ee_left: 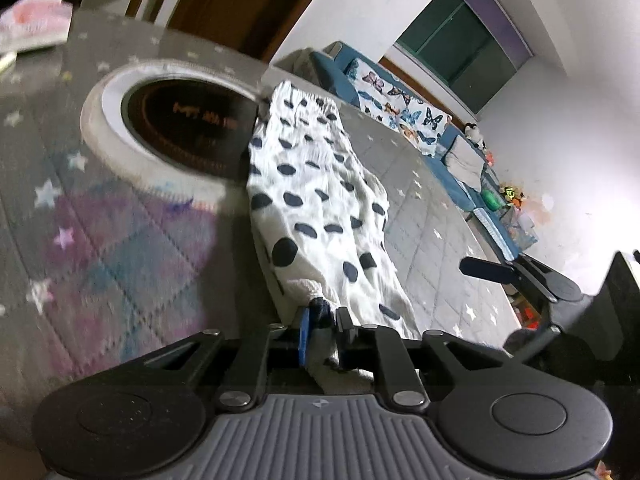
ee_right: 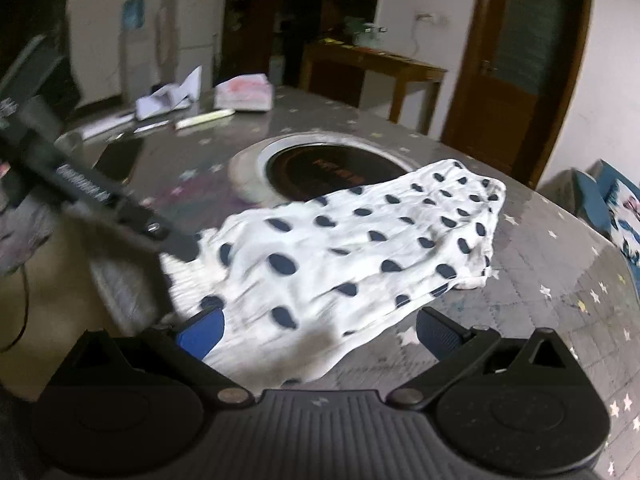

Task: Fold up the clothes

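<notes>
A white garment with dark blue dots [ee_left: 320, 208] lies stretched on the grey star-patterned table cover [ee_left: 100, 240], one end over the round cooktop [ee_left: 188, 124]. My left gripper [ee_left: 324, 320] is shut on the near edge of the garment and lifts it slightly. In the right wrist view the same garment [ee_right: 360, 248] lies ahead, and my right gripper [ee_right: 320, 332] is open with its blue-padded fingers on either side of the garment's near end. The left gripper's arm [ee_right: 92, 196] reaches in from the left to the garment's corner.
A round black cooktop with a white rim [ee_right: 320, 164] is set into the table's middle. A folded pink-and-white stack [ee_right: 244, 94], papers [ee_right: 168, 98] and a dark phone [ee_right: 120, 158] lie at the far side. A blue sofa [ee_left: 448, 148] stands beyond the table.
</notes>
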The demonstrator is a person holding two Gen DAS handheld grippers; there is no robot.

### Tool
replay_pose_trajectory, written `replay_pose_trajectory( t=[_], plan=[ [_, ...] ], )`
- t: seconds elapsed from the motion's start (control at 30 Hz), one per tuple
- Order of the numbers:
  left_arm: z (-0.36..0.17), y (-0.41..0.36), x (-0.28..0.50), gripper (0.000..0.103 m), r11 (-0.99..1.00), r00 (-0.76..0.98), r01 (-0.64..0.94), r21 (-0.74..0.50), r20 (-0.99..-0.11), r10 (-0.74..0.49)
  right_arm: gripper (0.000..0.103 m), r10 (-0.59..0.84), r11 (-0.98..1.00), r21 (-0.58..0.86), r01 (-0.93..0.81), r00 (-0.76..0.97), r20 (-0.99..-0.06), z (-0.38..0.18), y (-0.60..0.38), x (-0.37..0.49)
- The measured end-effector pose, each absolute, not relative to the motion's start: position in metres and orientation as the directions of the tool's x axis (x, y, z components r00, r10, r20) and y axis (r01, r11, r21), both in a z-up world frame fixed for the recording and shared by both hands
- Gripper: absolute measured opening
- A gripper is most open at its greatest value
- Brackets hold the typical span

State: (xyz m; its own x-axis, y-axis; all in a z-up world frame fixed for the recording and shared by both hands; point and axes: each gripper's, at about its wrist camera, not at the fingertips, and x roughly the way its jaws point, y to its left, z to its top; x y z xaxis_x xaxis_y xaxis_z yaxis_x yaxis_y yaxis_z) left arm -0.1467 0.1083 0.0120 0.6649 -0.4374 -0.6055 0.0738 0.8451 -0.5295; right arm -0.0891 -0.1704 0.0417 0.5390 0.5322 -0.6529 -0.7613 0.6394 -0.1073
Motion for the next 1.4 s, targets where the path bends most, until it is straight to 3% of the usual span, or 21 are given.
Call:
replay_pose_trajectory(
  t=[0.1,0.23,0.5,0.63,0.8,1.03,1.4],
  plan=[
    [0.018,0.105,-0.149,0.017,0.861,0.679,0.083,-0.502,-0.604,-0.417,0.103,0.541,0.658,-0.070,-0.750,0.535,-0.648,0.034,-0.166,-0.077],
    [0.024,0.102,-0.149,0.026,0.863,0.686,0.108,-0.493,-0.592,-0.424,0.103,0.552,0.655,-0.043,-0.754,0.516,-0.655,0.022,-0.159,-0.066],
    [0.013,0.088,-0.126,0.023,0.861,0.673,0.140,-0.488,-0.591,-0.445,0.103,0.523,0.665,0.007,-0.747,0.459,-0.718,-0.004,-0.160,-0.051],
    [0.006,0.087,-0.113,0.023,0.862,0.657,0.127,-0.491,-0.609,-0.444,0.103,0.522,0.670,-0.016,-0.742,0.487,-0.700,0.008,-0.167,-0.047],
    [0.011,0.089,-0.101,0.023,0.845,0.683,0.152,-0.513,-0.563,-0.465,0.103,0.527,0.707,-0.011,-0.707,0.537,-0.659,0.021,-0.173,-0.017],
    [-0.012,0.090,-0.088,0.023,0.860,0.645,0.099,-0.500,-0.626,-0.438,0.103,0.569,0.728,0.083,-0.681,0.532,-0.627,0.027,-0.168,0.040],
    [0.008,0.086,-0.088,0.026,0.860,0.659,0.143,-0.489,-0.601,-0.452,0.100,0.537,0.771,0.175,-0.613,0.476,-0.696,-0.010,-0.170,0.104]
  ],
)
